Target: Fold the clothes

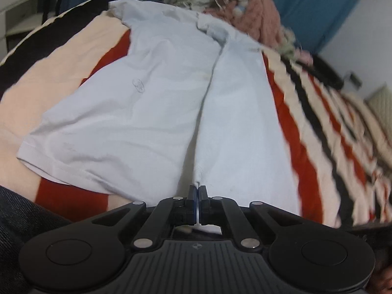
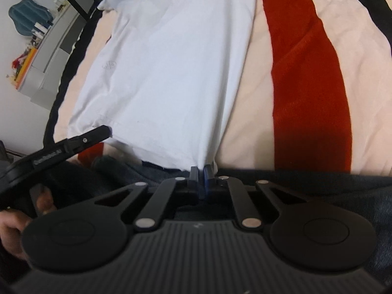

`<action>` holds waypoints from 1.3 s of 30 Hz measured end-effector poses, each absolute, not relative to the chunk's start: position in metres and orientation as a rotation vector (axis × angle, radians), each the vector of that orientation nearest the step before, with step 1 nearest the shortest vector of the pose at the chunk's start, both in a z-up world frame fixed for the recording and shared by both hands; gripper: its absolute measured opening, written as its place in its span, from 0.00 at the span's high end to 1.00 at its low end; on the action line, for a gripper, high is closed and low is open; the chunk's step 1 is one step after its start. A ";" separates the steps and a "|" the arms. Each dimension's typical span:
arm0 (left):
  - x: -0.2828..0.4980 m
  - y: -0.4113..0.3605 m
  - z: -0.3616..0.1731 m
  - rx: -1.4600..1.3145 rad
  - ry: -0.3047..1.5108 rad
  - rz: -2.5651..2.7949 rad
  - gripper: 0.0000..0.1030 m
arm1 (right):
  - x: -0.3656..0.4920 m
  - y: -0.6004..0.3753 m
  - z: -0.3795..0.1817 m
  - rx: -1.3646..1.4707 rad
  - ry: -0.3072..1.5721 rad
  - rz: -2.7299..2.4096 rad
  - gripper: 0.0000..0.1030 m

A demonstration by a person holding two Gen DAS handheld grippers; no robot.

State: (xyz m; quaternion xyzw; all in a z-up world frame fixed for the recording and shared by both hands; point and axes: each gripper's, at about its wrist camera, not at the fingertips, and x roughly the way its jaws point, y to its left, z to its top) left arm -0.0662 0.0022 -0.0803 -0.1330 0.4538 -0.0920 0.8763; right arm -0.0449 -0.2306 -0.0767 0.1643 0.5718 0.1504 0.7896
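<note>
The left gripper (image 1: 198,188) is clenched on the near hem of a white polo shirt (image 1: 152,93) — the cloth gathers into a small pinched point right at the fingertips, and a long crease runs straight away from that point toward the collar (image 1: 215,30). The shirt lies spread out ahead of the gripper on a striped blanket (image 1: 313,122) of cream, red and black bands covering a bed. To the left of the crease the body of the shirt lies broad and mostly flat, with a small faint emblem on it; to the right a narrower panel stretches forward. Beyond the collar, at the far end, sits a heap of other clothes (image 1: 245,5) in pink and pale tones, blurred.

The right gripper (image 2: 201,169) is likewise clamped on the shirt's near hem, at its right corner, with the fabric drawn up taut from the fingertips. The shirt (image 2: 166,61) extends forward and to the left of this gripper; the blanket's broad red band (image 2: 306,85) runs forward on its right. The other gripper's fingers (image 2: 98,134) enter from the left, touching the hem further along. Far left stands pale furniture (image 2: 49,56), cluttered and indistinct.
</note>
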 end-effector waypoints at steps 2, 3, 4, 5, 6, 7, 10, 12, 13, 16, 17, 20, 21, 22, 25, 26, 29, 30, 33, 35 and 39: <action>-0.070 -0.001 -0.079 -0.234 0.950 -0.203 0.98 | -0.049 -0.230 -0.075 0.342 1.215 0.319 0.92; -0.072 -0.003 -0.078 -0.220 0.939 -0.212 0.97 | -0.051 -0.230 -0.073 0.341 1.205 0.310 0.91; -0.074 -0.004 -0.074 -0.204 0.923 -0.214 0.92 | -0.052 -0.230 -0.070 0.341 1.196 0.300 0.91; -0.076 -0.005 -0.070 -0.190 0.900 -0.218 0.88 | -0.052 -0.231 -0.067 0.340 1.185 0.288 0.89; -0.078 -0.006 -0.066 -0.176 0.876 -0.221 0.77 | -0.053 -0.233 -0.064 0.338 1.174 0.276 0.86; -0.078 -0.007 -0.061 -0.165 0.857 -0.232 0.63 | -0.053 -0.234 -0.060 0.337 1.162 0.264 0.76; -0.076 -0.012 -0.044 -0.130 0.801 -0.263 0.47 | -0.053 -0.237 -0.047 0.376 1.094 0.251 0.27; -0.074 -0.015 -0.033 -0.108 0.762 -0.284 0.44 | -0.050 -0.236 -0.035 0.373 1.030 0.250 0.26; -0.072 -0.016 -0.026 -0.096 0.740 -0.289 0.41 | -0.048 -0.234 -0.029 0.362 0.999 0.250 0.26; -0.062 -0.017 0.002 -0.067 0.641 -0.262 0.23 | -0.036 -0.232 -0.007 0.318 0.865 0.222 0.26; -0.058 -0.017 0.012 -0.059 0.600 -0.247 0.20 | -0.031 -0.231 0.000 0.306 0.815 0.208 0.26; -0.040 -0.022 0.030 -0.032 0.528 -0.233 0.17 | -0.014 -0.229 0.020 0.269 0.661 0.175 0.26; -0.033 -0.024 0.034 -0.022 0.511 -0.233 0.14 | -0.010 -0.229 0.026 0.262 0.613 0.168 0.26; -0.027 -0.027 0.039 -0.012 0.495 -0.233 0.12 | -0.004 -0.230 0.030 0.263 0.575 0.165 0.26; -0.009 -0.033 0.047 0.001 0.452 -0.227 0.12 | 0.016 -0.236 0.039 0.281 0.487 0.154 0.26; -0.004 -0.034 0.046 -0.005 0.441 -0.220 0.11 | 0.025 -0.239 0.039 0.298 0.477 0.146 0.26; 0.010 -0.036 0.032 -0.027 0.439 -0.188 0.04 | 0.044 -0.243 0.032 0.308 0.435 0.121 0.26; 0.013 -0.034 0.024 -0.043 0.455 -0.215 0.04 | 0.046 -0.242 0.025 0.282 0.412 0.114 0.26; 0.024 -0.030 -0.001 -0.085 0.495 -0.240 0.04 | 0.051 -0.235 0.001 0.205 0.357 0.106 0.26; 0.029 -0.031 -0.014 -0.074 0.524 -0.225 0.04 | 0.054 -0.231 -0.015 0.183 0.368 0.115 0.26; 0.036 -0.031 -0.021 -0.030 0.495 -0.174 0.04 | 0.061 -0.227 -0.031 0.181 0.411 0.110 0.26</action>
